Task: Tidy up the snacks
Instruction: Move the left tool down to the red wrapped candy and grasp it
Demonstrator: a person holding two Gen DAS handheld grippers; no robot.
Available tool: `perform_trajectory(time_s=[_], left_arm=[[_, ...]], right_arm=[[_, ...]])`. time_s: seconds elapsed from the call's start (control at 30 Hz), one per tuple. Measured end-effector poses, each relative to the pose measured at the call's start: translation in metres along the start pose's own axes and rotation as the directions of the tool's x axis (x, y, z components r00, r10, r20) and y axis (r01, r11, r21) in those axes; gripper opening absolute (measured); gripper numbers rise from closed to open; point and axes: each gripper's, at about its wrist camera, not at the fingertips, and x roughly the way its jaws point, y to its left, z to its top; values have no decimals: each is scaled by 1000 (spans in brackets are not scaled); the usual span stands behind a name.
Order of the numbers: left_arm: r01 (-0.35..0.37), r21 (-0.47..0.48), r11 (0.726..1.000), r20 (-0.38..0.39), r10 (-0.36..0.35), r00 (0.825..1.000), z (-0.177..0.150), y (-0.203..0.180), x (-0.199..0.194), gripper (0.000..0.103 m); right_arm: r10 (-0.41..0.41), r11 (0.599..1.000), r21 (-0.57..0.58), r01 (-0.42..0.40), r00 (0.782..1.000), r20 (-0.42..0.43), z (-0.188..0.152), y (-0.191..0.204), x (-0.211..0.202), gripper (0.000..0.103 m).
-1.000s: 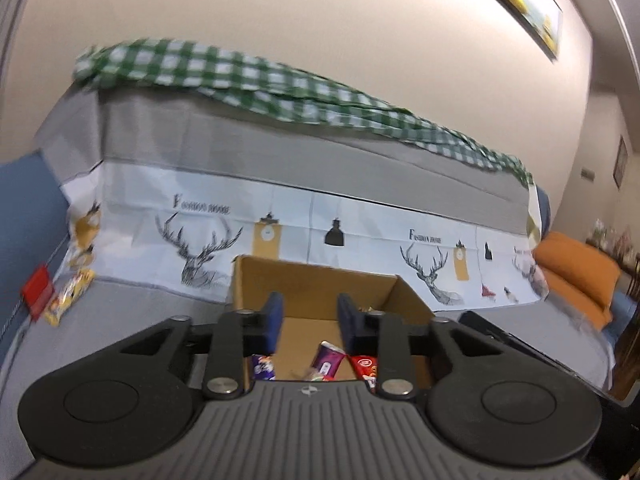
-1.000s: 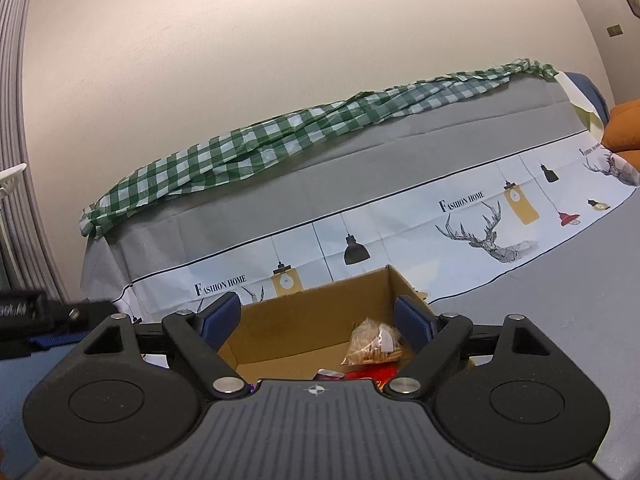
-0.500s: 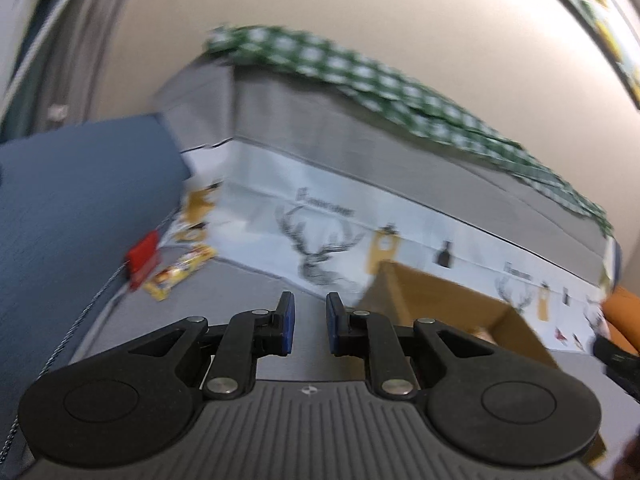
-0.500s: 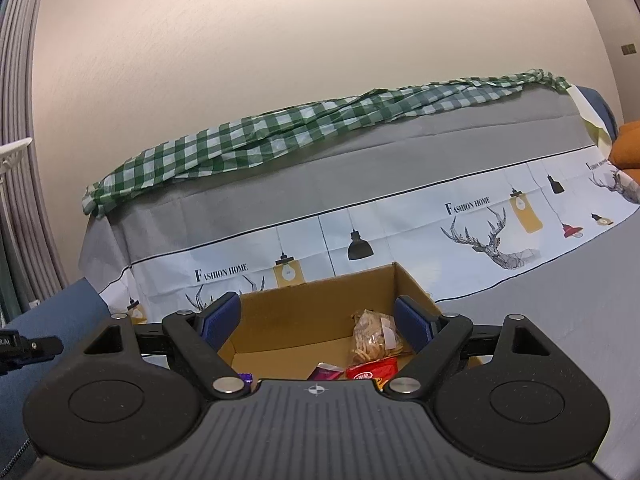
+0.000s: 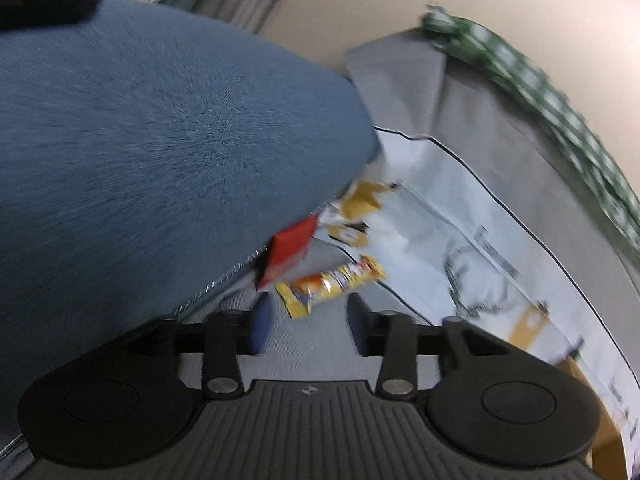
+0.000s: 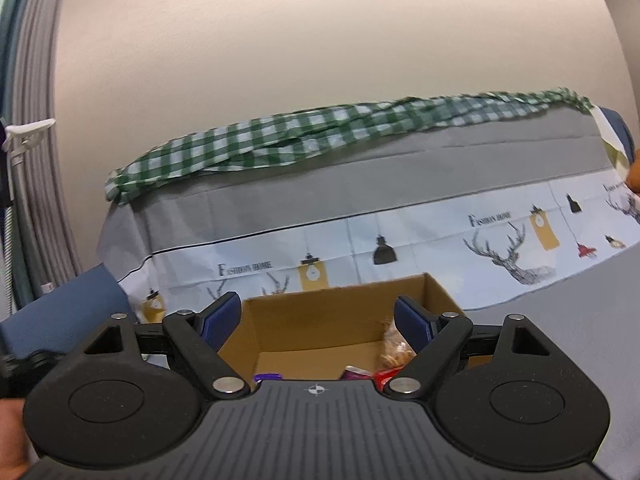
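Observation:
In the left wrist view a yellow snack packet (image 5: 334,282) lies on the grey sofa seat, with a red packet (image 5: 288,250) leaning against the blue armrest (image 5: 160,140) just behind it. My left gripper (image 5: 308,326) is open and empty, a short way in front of both packets. In the right wrist view a cardboard box (image 6: 336,320) holds a clear bag of biscuits (image 6: 394,350), a red packet (image 6: 386,376) and a purple packet (image 6: 268,377). My right gripper (image 6: 320,324) is open and empty, above the box's near side.
The sofa back is covered by a grey and white printed sheet (image 6: 400,208) with a green checked cloth (image 6: 320,136) on top. Curtains (image 6: 28,160) hang at the left. The box's corner (image 5: 600,420) shows at the left wrist view's right edge.
My left gripper has swung left from the box to the sofa corner and opened wider. My right gripper has stayed open over the box, shifting slightly.

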Motion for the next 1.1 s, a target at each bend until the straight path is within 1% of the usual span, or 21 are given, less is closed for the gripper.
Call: perform_trajectory(time_s=[0.07,0.17,0.3,0.37,0.43,0.53,0.57,0.63,0.67,0.77,0.97,1.1], left_arm=[[-23,-31,999,7,23,1000,6,1,16,49],[-60,-45,997,4,60,998,8,-2,38,48],[-130,-25,991,28,131,991,8,-9,61,45],[-161,-14,987,45,161,986,7,-11,71,42],[-175,-8,985,51,175,983,6,-12,78,41],[-172,-13,985,52,173,984,7,-14,86,40],[-172,-14,985,50,172,984,7,-14,89,38],[-172,-15,985,44,172,984,8,-15,96,33],[-172,-16,985,41,172,984,8,-14,99,26],[-154,1,988,27,154,988,8,-14,104,18],[-104,86,991,-2,105,995,6,-19,104,8],[-36,159,987,-44,44,998,4,-26,98,7]], right_arm=[[10,1000,-21,-10,1000,-3,2,10,0,85],[23,999,-48,-24,1000,-11,5,23,0,85],[37,995,-89,-39,999,-18,6,40,1,85],[45,994,-99,-47,999,-27,6,47,3,85],[52,993,-106,-55,998,-37,5,53,4,85],[63,990,-119,-69,997,-53,4,63,8,85],[66,990,-125,-72,996,-57,4,66,8,85],[71,988,-132,-79,995,-65,4,71,10,85],[73,987,-136,-82,995,-68,3,73,10,85],[80,985,-149,-90,994,-69,3,78,8,85],[81,984,-156,-89,995,-60,7,80,4,85],[78,984,-158,-85,996,-48,9,79,1,85]])
